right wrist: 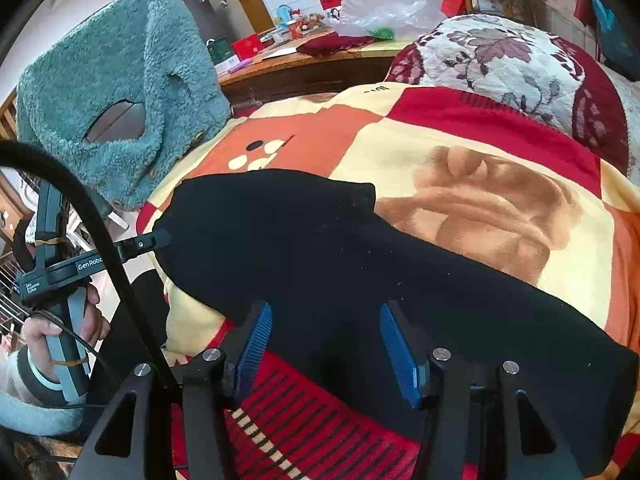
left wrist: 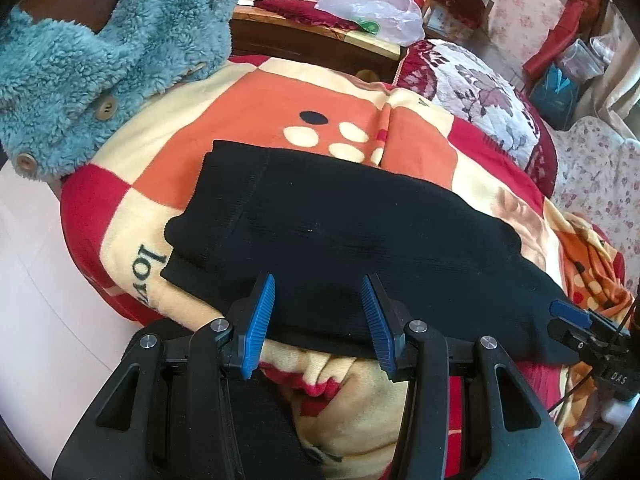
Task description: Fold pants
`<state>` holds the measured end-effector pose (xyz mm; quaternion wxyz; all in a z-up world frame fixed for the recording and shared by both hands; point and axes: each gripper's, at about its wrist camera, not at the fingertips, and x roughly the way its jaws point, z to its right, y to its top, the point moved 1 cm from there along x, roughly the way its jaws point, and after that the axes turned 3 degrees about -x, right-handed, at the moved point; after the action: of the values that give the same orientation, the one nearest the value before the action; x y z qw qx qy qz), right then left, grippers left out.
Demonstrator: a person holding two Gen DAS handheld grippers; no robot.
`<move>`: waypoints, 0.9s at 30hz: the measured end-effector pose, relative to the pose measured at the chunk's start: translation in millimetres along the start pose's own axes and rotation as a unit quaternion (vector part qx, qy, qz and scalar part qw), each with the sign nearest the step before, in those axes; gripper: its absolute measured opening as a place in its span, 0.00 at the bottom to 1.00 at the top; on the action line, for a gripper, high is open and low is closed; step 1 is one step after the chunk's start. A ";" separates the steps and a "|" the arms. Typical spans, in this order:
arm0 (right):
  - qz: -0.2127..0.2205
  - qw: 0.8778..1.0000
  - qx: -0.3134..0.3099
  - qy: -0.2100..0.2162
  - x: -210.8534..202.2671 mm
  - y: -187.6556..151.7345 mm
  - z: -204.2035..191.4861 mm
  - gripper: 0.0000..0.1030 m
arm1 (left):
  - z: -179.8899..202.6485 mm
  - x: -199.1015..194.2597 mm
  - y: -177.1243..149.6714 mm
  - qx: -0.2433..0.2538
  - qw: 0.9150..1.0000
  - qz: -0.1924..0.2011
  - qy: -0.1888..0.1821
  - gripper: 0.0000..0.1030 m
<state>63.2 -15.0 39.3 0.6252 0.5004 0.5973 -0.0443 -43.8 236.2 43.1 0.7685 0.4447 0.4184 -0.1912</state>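
Observation:
Black knit pants [left wrist: 340, 232] lie folded lengthwise across a patterned red, orange and cream blanket [left wrist: 248, 96]. My left gripper [left wrist: 320, 292] is open, its blue pads on either side of the pants' near edge, nothing held. In the right wrist view the same pants [right wrist: 360, 264] stretch from left to lower right. My right gripper [right wrist: 326, 312] is open over their near edge, empty. The left gripper [right wrist: 160, 240] shows at the pants' left end, and the right gripper [left wrist: 568, 312] shows at the right end in the left wrist view.
A teal fleece jacket [left wrist: 100, 60] hangs over a chair at the left. A floral pillow [left wrist: 488, 92] lies at the blanket's far right. A wooden table [left wrist: 320, 36] with a plastic bag [left wrist: 372, 8] stands behind. White floor [left wrist: 32, 280] lies to the left.

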 end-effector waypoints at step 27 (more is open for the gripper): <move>-0.001 1.000 0.026 0.014 10.6 18.7 1.2 0.61 | -40.8 -8.5 3.7 -0.055 0.998 -0.002 0.013 0.43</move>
<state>79.2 -0.8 41.3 0.6033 0.5165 0.6053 -0.0533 -65.5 271.9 41.6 0.7860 0.4037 0.4388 -0.1634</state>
